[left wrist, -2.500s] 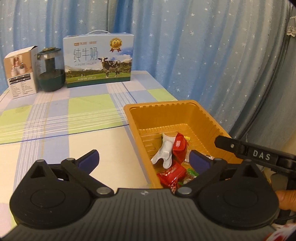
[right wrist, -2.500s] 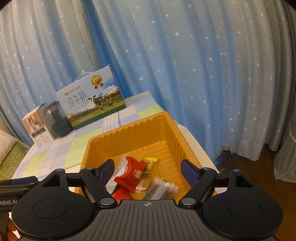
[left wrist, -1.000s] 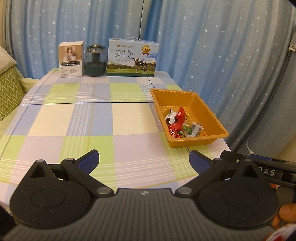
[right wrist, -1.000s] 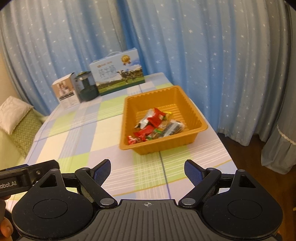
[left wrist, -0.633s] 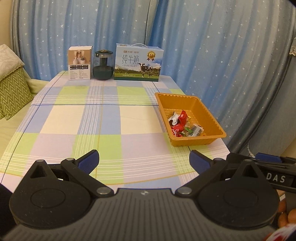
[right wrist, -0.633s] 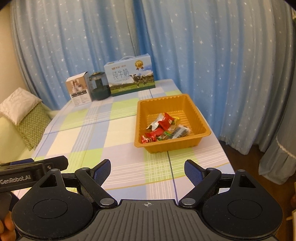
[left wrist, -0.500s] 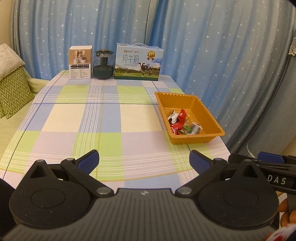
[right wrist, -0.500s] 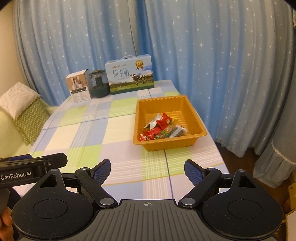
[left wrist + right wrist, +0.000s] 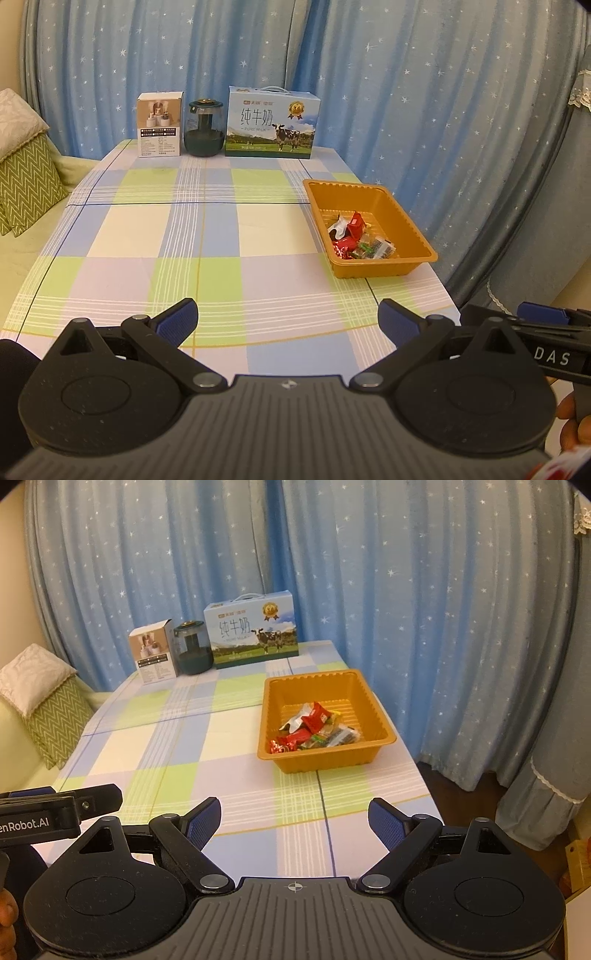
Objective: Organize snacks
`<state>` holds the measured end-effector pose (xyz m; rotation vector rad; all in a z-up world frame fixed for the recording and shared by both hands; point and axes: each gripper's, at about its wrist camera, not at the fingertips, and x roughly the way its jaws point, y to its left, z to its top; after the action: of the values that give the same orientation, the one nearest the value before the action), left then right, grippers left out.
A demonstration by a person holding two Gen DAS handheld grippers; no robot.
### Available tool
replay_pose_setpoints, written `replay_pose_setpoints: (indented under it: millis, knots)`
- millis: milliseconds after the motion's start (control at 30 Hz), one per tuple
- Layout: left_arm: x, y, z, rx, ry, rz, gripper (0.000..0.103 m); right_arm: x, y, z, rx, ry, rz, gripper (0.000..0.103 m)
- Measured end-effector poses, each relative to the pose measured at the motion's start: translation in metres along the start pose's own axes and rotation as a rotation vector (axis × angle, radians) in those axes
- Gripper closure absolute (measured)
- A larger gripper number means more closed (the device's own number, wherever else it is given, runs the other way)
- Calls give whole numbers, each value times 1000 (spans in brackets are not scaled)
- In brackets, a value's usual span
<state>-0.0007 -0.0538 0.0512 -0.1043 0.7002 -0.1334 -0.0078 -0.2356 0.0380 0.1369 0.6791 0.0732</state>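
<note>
Right wrist view: snacks (image 9: 314,727) all in tray (image 9: 373,705), worktop (image 9: 177,746) bare of wrappers, both my tools (image 9: 294,821) (image 9: 287,320) apart, empty — looks done.

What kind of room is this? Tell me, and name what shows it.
Most likely a living room or bedroom in a home, not a lab: star-print blue curtains, a sofa with a green zigzag cushion, and a table under a checked tablecloth holding a milk gift box.
</note>
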Motion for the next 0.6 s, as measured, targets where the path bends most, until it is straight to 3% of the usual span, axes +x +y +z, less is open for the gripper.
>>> replay_pose_setpoints:
  millis: [600]
  knots:
    - [-3, 0, 2, 1, -9, 0, 0, -3, 4, -2, -2, 6, 7, 16]
